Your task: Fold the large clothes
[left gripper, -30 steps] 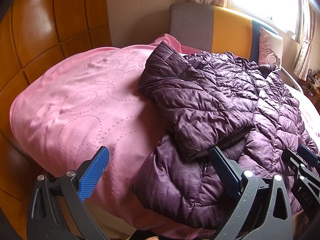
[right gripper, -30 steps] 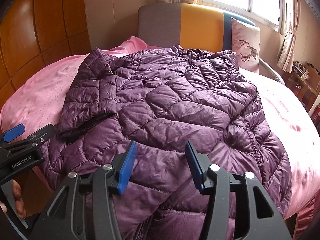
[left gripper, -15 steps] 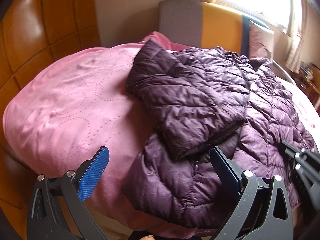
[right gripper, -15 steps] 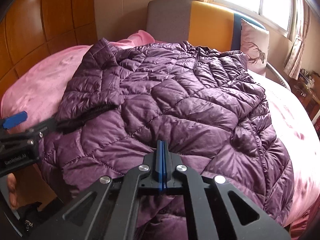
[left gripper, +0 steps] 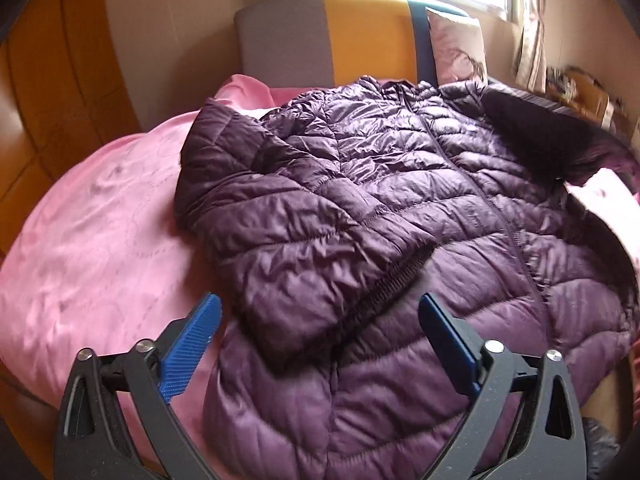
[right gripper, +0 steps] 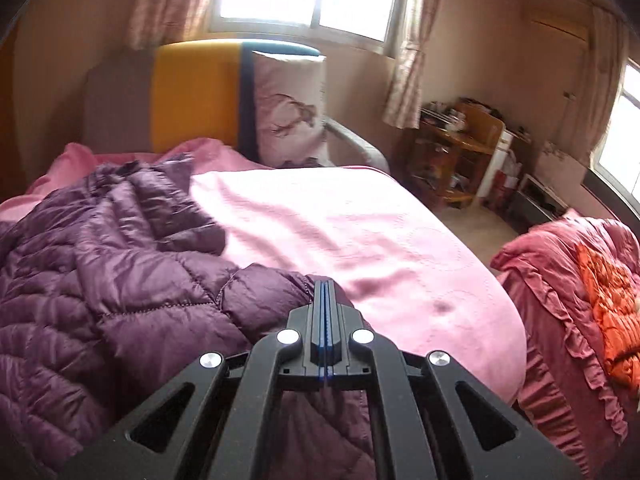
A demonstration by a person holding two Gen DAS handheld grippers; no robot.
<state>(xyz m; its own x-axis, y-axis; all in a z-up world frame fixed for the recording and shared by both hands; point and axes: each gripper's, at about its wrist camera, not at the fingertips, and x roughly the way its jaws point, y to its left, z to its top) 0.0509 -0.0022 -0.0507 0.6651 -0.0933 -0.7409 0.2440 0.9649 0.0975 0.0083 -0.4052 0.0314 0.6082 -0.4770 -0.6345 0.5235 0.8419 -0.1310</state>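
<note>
On pink bed [left gripper: 92, 240], purple jacket [left gripper: 360, 208], sleeve folded

A: From my remote feed I note a pink bedspread [right gripper: 360, 232], a grey-and-yellow headboard [left gripper: 320, 36] and a deer-print pillow [right gripper: 290, 108].

B: I add a wooden shelf [right gripper: 460, 148] and a red ruffled quilt [right gripper: 560, 300].

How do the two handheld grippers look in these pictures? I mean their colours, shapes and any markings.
Both are alike. The left gripper has a black, speckled frame with triangular cut-outs, round silver bolts at the joints, and two fingers faced with blue ribbed pads. The right gripper shows the same black frame, silver bolts and thin blue pad edges. No cables, markings or sleeves are visible.
</note>
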